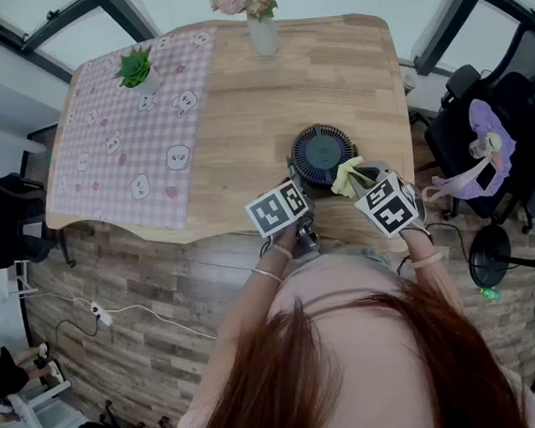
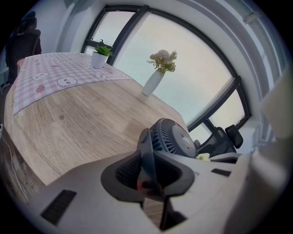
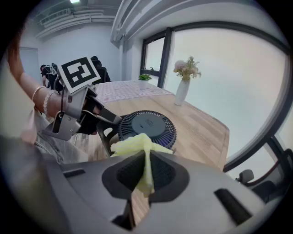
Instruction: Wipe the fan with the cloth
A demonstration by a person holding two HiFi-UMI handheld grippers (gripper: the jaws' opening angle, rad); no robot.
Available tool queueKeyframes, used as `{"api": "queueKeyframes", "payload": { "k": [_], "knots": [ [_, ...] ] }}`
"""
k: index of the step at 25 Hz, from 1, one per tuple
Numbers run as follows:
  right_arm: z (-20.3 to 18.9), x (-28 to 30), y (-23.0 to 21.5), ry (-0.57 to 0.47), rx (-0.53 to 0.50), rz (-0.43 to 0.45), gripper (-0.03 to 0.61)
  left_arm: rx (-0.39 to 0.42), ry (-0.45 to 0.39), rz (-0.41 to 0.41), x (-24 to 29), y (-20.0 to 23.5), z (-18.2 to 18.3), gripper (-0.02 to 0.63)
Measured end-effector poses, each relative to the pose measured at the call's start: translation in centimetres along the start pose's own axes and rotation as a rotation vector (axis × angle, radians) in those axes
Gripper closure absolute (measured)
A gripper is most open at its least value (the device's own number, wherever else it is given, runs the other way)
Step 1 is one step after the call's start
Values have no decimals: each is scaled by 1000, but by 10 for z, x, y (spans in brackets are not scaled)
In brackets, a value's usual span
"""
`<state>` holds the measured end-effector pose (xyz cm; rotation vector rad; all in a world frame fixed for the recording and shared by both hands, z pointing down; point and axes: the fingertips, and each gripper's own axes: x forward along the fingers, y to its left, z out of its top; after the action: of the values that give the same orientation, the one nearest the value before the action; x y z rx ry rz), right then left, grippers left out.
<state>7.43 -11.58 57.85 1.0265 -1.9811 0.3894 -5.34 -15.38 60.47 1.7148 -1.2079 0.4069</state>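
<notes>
A dark round fan (image 1: 323,154) lies face up on the wooden table (image 1: 329,71), close to its front edge. My left gripper (image 2: 149,171) is shut on the fan's thin dark stand (image 2: 145,151), just beside the grille (image 2: 174,137). My right gripper (image 3: 146,171) is shut on a pale yellow cloth (image 3: 143,148), whose bunched end lies over the near rim of the fan (image 3: 147,123). In the head view the cloth (image 1: 347,177) sits at the fan's right front, between both marker cubes. The left gripper (image 3: 98,114) also shows in the right gripper view, clamped on the stand.
A vase of flowers (image 1: 261,21) stands at the table's far edge. A small potted plant (image 1: 138,68) sits on a pink checked cloth (image 1: 138,136) covering the table's left part. Office chairs (image 1: 485,131) and a floor fan base (image 1: 497,252) stand to the right.
</notes>
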Motion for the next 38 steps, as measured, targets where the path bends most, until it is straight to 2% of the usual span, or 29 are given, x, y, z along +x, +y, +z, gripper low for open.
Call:
{"api": "queueKeyframes", "payload": {
  "k": [9,15,20,22,24,27,31,34,38],
  "knots": [
    [-9,-10,-28,-19,53,-71,551,19,4,-1,-1,0,-2,540],
    [-26,-17,-57,32,25,-194,551,34,1,4,0,0,-1,540],
    [-17,-44,-89,-56,124,-337,551,49,24,-9,-1,-1,-1,540],
    [-9,-56,-99,-116,173,-368,551,58,39,-9,-3,0,-2,540],
    [0,-65,-107,-189,238,-370,551,60,55,-10,-4,0,-4,540],
    [14,-78,-114,-323,389,-324,551,51,72,-15,-7,1,-5,540],
    [28,-95,-119,-488,595,-247,551,45,40,-35,-19,-3,6,552],
    [37,-101,-120,-542,637,-219,551,64,-27,-48,-31,-9,27,555],
    [56,-110,-117,-587,601,-210,551,145,-154,-80,-54,-26,66,566]
  ]
}}
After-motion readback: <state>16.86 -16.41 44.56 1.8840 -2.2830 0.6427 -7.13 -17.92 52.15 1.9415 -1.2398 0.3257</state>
